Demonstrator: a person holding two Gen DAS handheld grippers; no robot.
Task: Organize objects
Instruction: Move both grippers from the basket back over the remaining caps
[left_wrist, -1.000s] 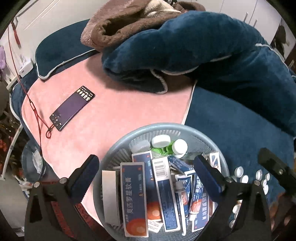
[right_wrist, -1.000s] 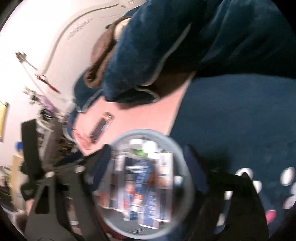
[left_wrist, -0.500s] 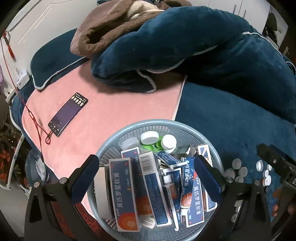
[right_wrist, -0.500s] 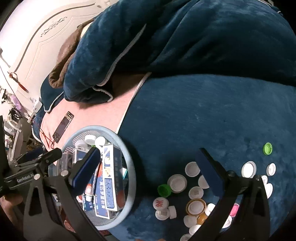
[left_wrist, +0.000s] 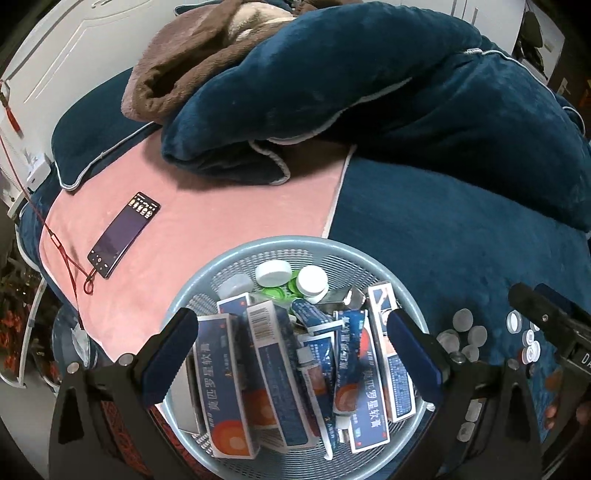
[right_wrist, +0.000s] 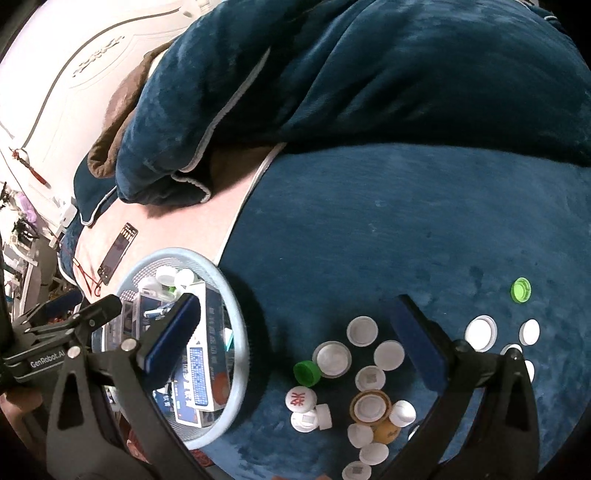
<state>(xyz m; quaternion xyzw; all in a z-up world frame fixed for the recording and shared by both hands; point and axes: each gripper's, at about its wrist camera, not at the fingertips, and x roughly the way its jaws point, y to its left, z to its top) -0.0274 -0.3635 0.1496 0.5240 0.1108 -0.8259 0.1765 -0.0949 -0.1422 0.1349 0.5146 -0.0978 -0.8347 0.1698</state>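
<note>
A bed spread with a dark blue plush blanket (right_wrist: 406, 221) and a pink sheet (left_wrist: 207, 229) fills both views, a phone (left_wrist: 123, 234) lying on the pink at left and white panelled furniture at the upper left. The round basket (left_wrist: 207, 273) of ointment boxes (left_wrist: 225, 384) sits low in the left wrist view, its near rim cut off, and the scattered bottle caps (right_wrist: 364, 330) at lower right in the right wrist view run out of frame. Since half a second ago the basket has barely shifted; the left tool (left_wrist: 291, 354) and right tool (right_wrist: 295, 332) both gape, grasping nothing.
</note>
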